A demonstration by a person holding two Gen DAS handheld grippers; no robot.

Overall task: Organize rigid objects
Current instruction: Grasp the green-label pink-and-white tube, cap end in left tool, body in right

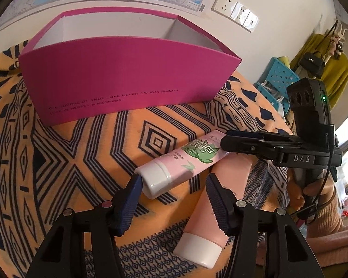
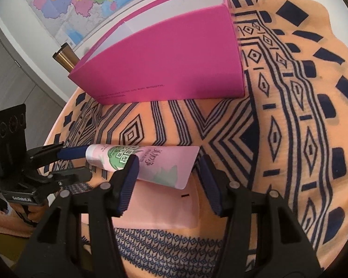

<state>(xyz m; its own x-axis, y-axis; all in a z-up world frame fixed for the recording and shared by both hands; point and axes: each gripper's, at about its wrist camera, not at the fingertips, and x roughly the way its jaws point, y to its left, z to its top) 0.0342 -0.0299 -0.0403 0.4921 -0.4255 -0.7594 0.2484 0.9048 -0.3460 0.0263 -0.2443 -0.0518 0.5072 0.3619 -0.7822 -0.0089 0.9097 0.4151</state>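
Note:
Two pink tubes lie crossed on the orange patterned cloth [image 1: 85, 153]. The upper tube [image 1: 185, 159] has green print and a white cap; it rests on a plain pink tube [image 1: 220, 199] with a white cap. My left gripper [image 1: 174, 185] is open, its jaws on either side of the upper tube's cap end. My right gripper [image 2: 165, 169] is open around that tube's flat tail [image 2: 164, 162], above the plain tube [image 2: 164, 206]. An open magenta box [image 1: 123, 78] stands behind, its inside hidden; it also shows in the right wrist view [image 2: 174, 64].
A wall with maps and a socket [image 1: 222, 2] is behind the box. A brass cylinder [image 2: 66, 56] stands beside the box. Blue baskets [image 1: 280, 76] and hanging clothes are beyond the table's right edge. The cloth [image 2: 290, 115] stretches right of the box.

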